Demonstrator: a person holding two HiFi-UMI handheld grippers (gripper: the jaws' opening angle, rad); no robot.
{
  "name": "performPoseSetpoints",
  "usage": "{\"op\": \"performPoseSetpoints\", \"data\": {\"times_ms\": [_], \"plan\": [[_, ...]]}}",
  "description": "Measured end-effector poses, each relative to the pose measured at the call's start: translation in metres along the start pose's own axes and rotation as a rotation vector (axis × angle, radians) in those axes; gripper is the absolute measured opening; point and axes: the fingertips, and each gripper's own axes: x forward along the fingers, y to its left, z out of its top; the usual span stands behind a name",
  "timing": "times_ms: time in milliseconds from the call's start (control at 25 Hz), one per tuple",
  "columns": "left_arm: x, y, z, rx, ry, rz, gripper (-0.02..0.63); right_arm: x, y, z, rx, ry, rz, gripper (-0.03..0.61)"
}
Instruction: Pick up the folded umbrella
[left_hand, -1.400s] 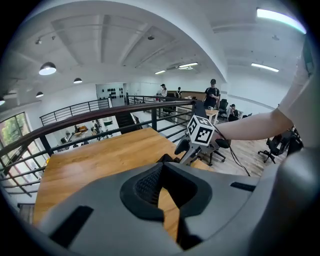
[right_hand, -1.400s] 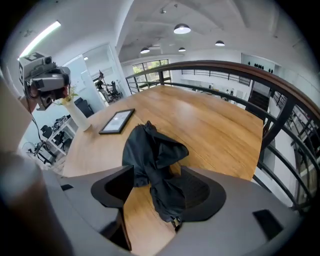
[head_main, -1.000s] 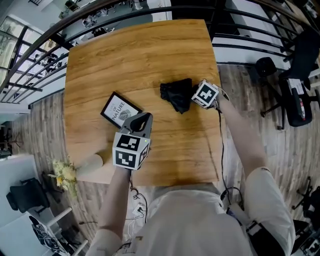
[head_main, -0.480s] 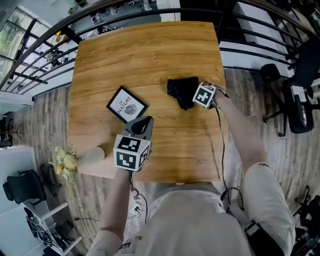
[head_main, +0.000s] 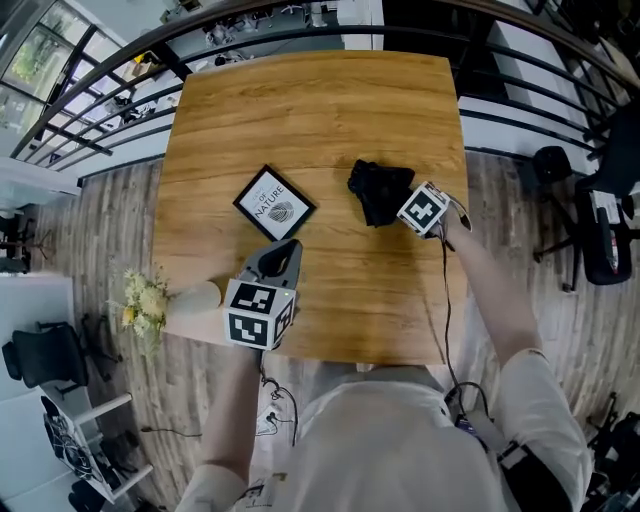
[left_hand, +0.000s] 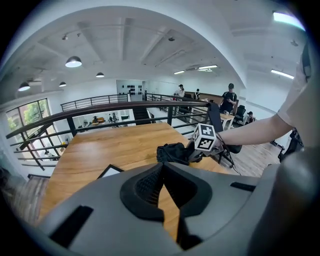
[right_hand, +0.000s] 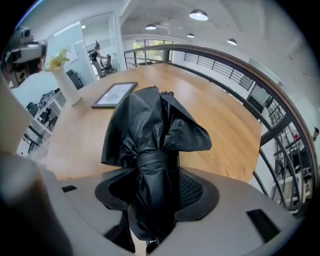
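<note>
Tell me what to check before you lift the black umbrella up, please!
1. Folded umbrella sits between the right gripper's jaws: ok.
2. Those jaws have just been closing, and the pads look pressed against it: ok.
3. Strap wrapped round the umbrella, holding it folded: ok.
4. Umbrella already off the table: cannot tell.
5. Left gripper shut, empty and off to the side: ok.
6. Picture frame lies apart from the umbrella: ok.

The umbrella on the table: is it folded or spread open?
Folded. The black umbrella is gathered into a bundle, with its strap wrapped tight around it.
</note>
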Motion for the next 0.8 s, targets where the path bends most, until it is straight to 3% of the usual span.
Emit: {"op": "performPoseSetpoints", "data": {"times_ms": [160, 320, 520, 800], "plan": [[-0.015, 0.013, 0.011, 0.004, -0.043, 0.019, 0.017, -0.042, 0.032, 0.028, 0.116, -0.156, 0.072, 0.245], [-0.029, 0.014, 0.041, 0.025, -0.112, 0.027, 0.017, -0.122, 0.041, 0.074, 0.158, -0.376, 0.108, 0.245], [-0.062, 0.01, 0.082, 0.074, -0.211, 0.044, 0.017, -0.245, 0.042, 0.119, 0.206, -0.661, 0.053, 0.245], [-0.125, 0.009, 0.14, 0.152, -0.391, 0.07, 0.017, -0.411, 0.07, 0.155, 0.247, -1.056, -0.088, 0.247]]}}
